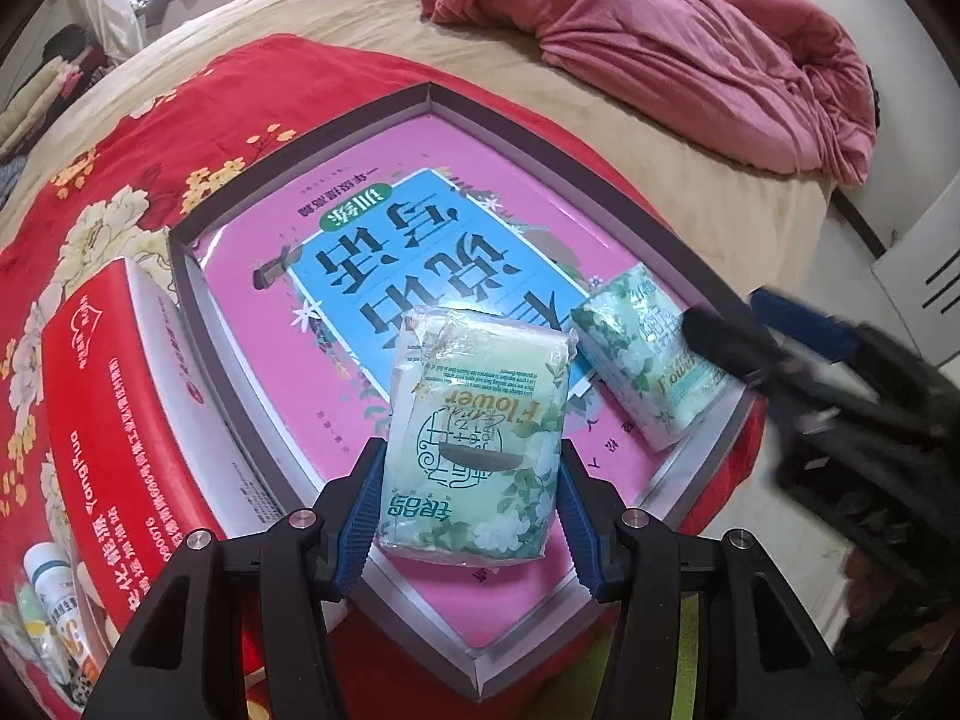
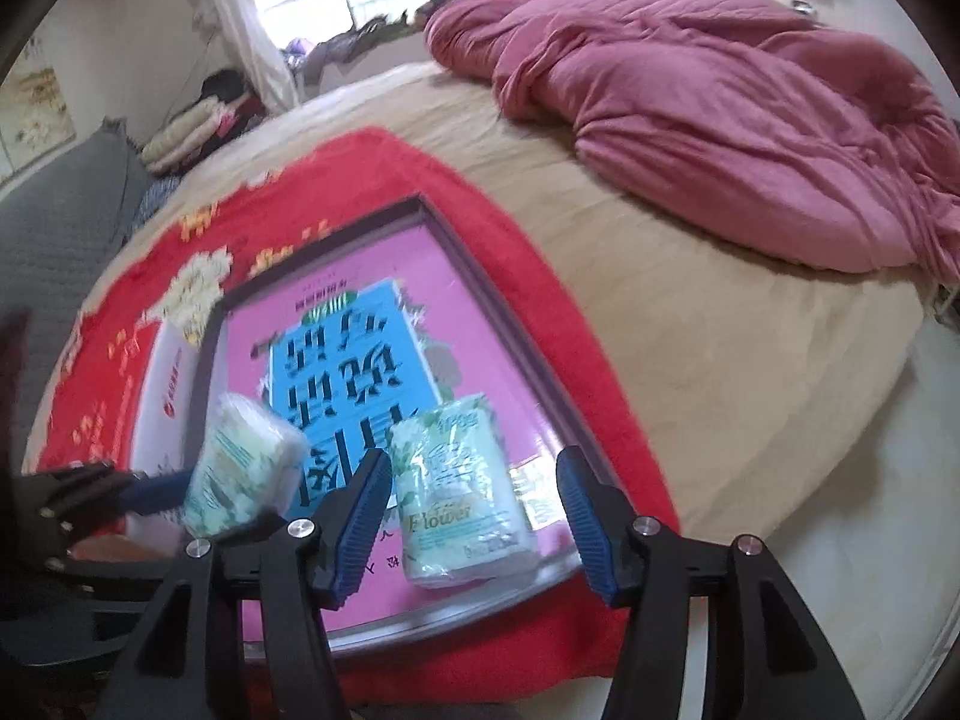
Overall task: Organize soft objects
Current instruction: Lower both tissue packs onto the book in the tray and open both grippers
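blur: we see the right gripper (image 1: 780,354) smeared by motion | hidden: tissue pack (image 1: 477,438) covers part of our view of the book (image 1: 360,276) title | cut off: bottles (image 1: 48,612) at left edge, labels too small to read

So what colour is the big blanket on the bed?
The blanket is dusty pink, clearest in the right wrist view.

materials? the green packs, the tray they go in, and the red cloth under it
Held tissue pack: thin glossy plastic film over soft paper, judging by its wrinkles and glare; same for the second pack.
Tray: likely rigid cardboard, matte grey walls with crisp folded corners; its pink printed floor looks like smooth coated paper.
Red cloth: woven or fleecy fabric, matte, floral print, draping softly over the bed.
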`<act>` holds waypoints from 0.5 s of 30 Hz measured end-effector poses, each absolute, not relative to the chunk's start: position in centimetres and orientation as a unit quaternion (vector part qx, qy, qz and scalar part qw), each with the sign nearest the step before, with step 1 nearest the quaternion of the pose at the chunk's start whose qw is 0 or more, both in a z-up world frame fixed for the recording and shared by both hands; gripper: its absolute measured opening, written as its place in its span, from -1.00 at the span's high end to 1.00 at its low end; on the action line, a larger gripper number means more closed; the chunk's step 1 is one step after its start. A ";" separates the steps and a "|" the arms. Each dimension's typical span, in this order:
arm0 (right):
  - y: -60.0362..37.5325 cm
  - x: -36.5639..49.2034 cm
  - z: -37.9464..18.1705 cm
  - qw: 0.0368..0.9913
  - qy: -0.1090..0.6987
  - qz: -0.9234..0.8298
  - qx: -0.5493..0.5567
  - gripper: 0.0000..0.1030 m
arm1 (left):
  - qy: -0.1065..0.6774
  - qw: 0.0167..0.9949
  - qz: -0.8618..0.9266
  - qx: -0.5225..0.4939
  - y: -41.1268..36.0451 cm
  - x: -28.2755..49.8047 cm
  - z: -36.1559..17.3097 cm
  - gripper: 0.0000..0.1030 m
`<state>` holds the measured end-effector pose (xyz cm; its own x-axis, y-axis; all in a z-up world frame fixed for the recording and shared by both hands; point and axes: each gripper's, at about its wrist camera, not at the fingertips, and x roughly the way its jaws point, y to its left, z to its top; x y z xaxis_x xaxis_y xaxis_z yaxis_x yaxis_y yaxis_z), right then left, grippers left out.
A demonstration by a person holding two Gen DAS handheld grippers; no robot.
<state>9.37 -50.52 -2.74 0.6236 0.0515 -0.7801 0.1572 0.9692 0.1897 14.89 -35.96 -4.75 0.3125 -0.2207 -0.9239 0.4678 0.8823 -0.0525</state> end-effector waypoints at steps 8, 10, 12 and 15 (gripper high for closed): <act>-51.3 8.1 -1.6 0.895 0.423 -0.038 0.136 -0.14 | 0.559 0.791 -0.219 0.119 -37.2 14.4 -5.7 -0.08; -51.3 8.1 -1.8 0.893 0.427 -0.040 0.135 -0.14 | 0.563 0.787 -0.218 0.123 -37.4 14.2 -6.0 -0.08; -51.4 8.0 -1.9 0.893 0.428 -0.043 0.134 -0.14 | 0.563 0.787 -0.216 0.130 -37.6 14.1 -6.2 -0.08; -51.7 7.9 -2.0 0.892 0.427 -0.048 0.138 -0.15 | 0.564 0.786 -0.215 0.131 -37.6 14.0 -6.2 -0.08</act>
